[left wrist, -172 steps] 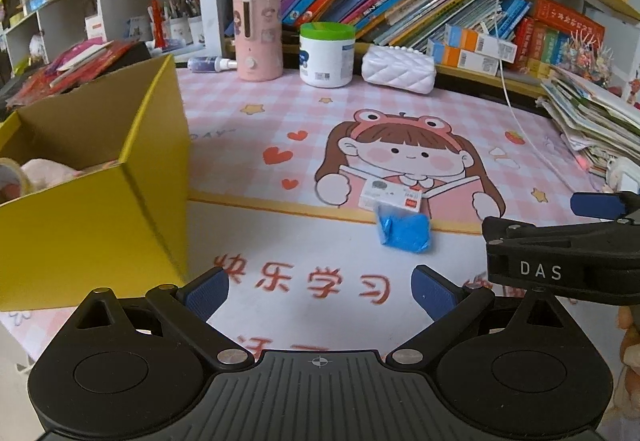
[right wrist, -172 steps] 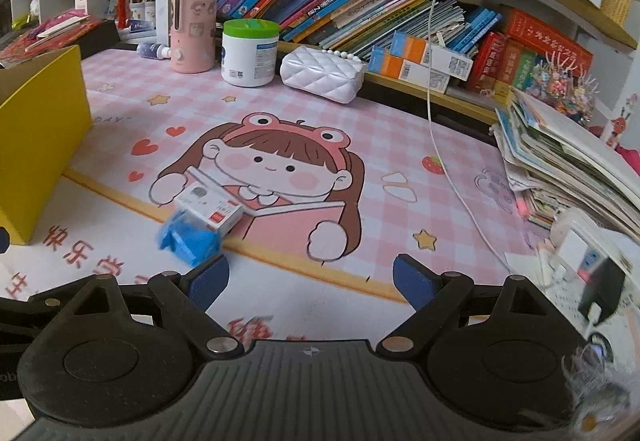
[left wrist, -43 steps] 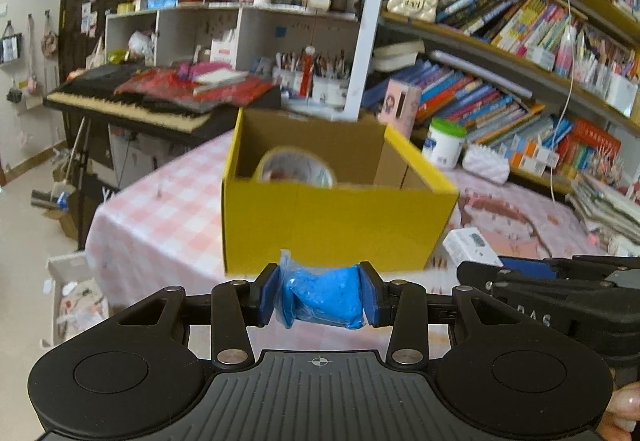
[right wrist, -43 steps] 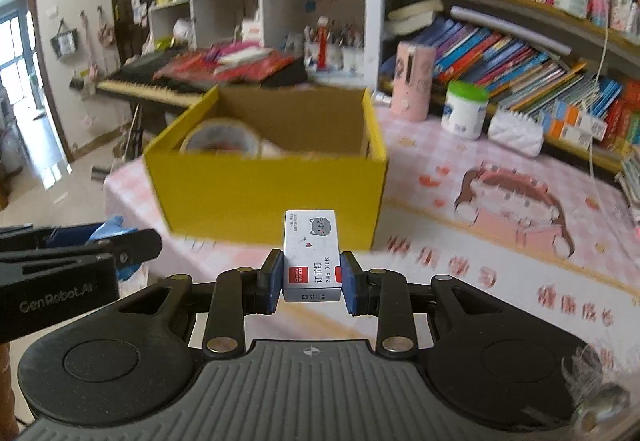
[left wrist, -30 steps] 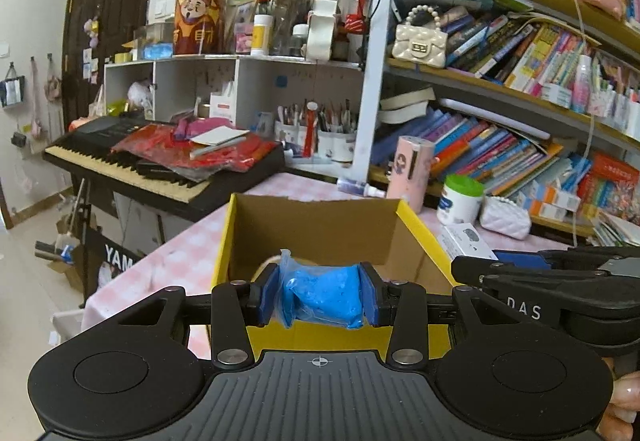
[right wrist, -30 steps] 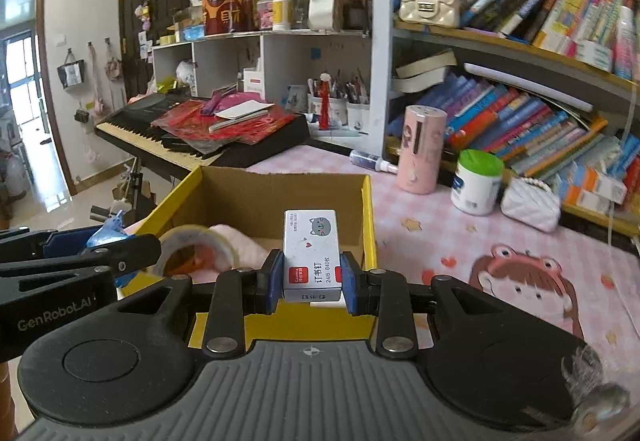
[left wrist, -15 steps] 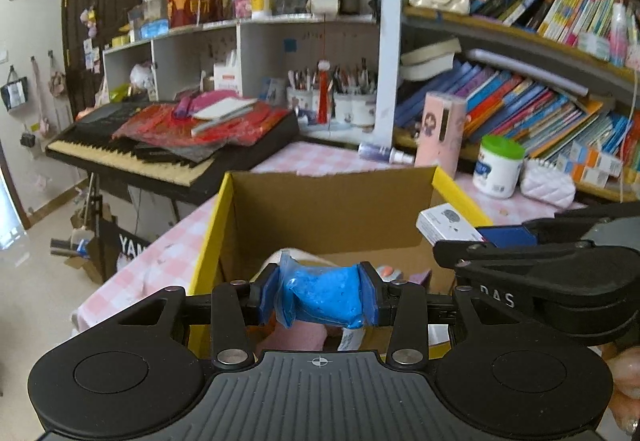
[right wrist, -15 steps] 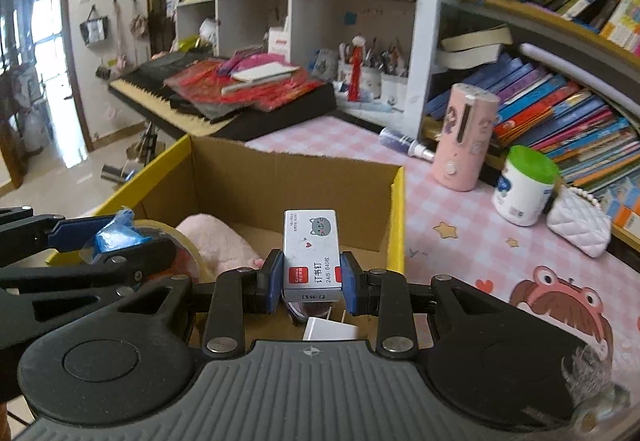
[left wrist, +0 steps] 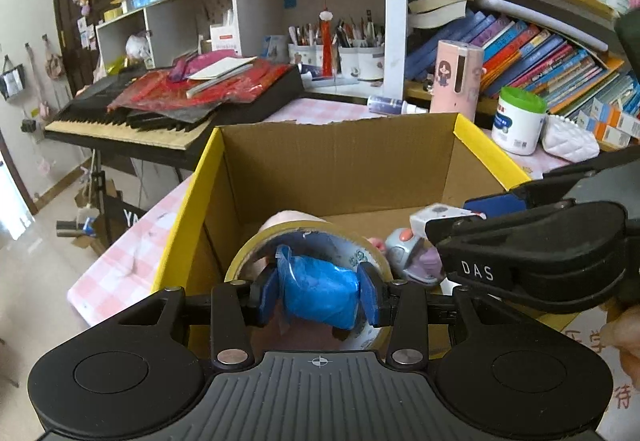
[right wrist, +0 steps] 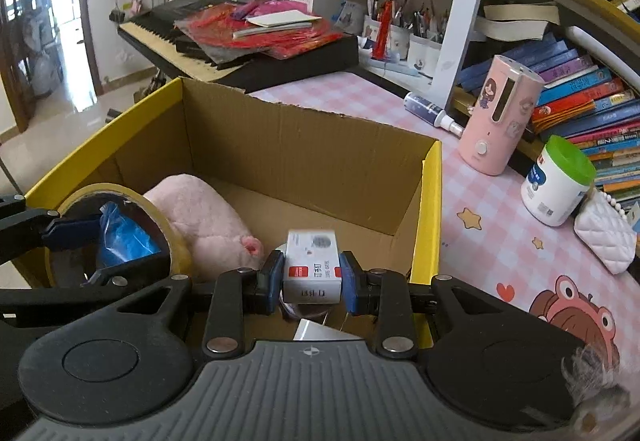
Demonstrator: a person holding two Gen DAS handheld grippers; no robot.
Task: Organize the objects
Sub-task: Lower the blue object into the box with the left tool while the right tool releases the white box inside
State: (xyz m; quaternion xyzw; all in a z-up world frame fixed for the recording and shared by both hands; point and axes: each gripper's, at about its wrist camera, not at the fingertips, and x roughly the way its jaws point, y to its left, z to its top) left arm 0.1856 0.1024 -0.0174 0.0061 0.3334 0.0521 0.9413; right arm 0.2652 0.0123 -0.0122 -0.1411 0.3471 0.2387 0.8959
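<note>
The left hand-held gripper (left wrist: 319,297) is pinching a crumpled blue plastic bag (left wrist: 320,291) between its pads, and the right hand-held gripper (right wrist: 308,278) is clamped on a small white box with a red label (right wrist: 313,268). Both loads hang over the open yellow cardboard box (right wrist: 432,201), which stands at the table's (right wrist: 472,209) corner nearest the keyboard (right wrist: 248,53), so letting go would drop each thing inside rather than onto the pink cloth. The bag sits just above a roll of tape (left wrist: 372,259) in the box's near left part; the white box hovers toward the near right corner, beside a pink plush pig (right wrist: 200,219). Both tools tilt downward into the box, side by side, the right one's fingers showing across the left view. A bit of the person's hand (left wrist: 624,333) shows at that view's right edge.
</note>
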